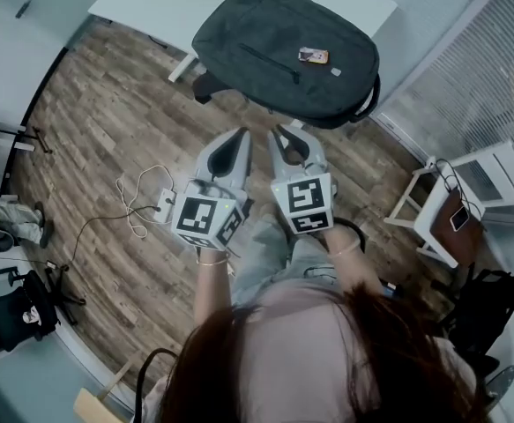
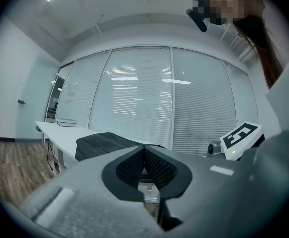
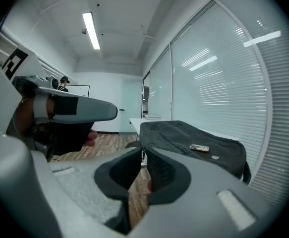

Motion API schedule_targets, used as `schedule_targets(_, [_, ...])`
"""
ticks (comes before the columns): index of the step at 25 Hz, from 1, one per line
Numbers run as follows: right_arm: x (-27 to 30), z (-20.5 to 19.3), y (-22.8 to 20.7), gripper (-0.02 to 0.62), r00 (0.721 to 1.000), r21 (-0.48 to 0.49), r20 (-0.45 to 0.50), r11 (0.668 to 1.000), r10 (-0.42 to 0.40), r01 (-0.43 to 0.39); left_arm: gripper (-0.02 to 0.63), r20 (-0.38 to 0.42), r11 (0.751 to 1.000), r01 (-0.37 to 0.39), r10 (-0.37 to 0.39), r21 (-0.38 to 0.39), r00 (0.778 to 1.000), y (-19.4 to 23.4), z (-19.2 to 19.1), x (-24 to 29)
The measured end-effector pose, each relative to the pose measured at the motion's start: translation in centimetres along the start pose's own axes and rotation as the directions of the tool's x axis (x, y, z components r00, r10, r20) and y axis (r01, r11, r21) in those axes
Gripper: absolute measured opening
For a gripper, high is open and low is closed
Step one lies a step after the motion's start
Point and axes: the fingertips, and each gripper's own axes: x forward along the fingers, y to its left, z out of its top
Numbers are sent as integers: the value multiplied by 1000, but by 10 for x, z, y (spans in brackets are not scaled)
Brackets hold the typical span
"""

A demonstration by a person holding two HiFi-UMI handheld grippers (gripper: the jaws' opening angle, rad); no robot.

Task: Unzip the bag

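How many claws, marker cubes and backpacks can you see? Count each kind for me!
Claws: 2 (left claw, right claw)
Marker cubes: 2 (left cube, right cube)
Backpack: 1
Total: 5

No text, brand, number or sign is legible: the small label [image 1: 313,55] on the backpack [image 1: 265,33], ahead of the fingertips of the left gripper [image 1: 237,137] and right gripper [image 1: 281,136], is too small to read, and the marker cubes [image 1: 205,215] behind the fingers bear only black-and-white square patterns, no characters.
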Motion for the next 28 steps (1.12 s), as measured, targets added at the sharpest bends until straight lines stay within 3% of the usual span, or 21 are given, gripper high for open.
schedule_targets(18, [61, -55, -17, 51, 988, 152, -82, 978, -133, 144, 9, -57, 994, 114, -113, 4, 992, 47, -33, 61])
schedule_targets(28, [78, -77, -22, 69, 989, 243, -77, 959, -130, 145, 9, -79, 987, 158, -156, 21, 985, 56, -50, 91])
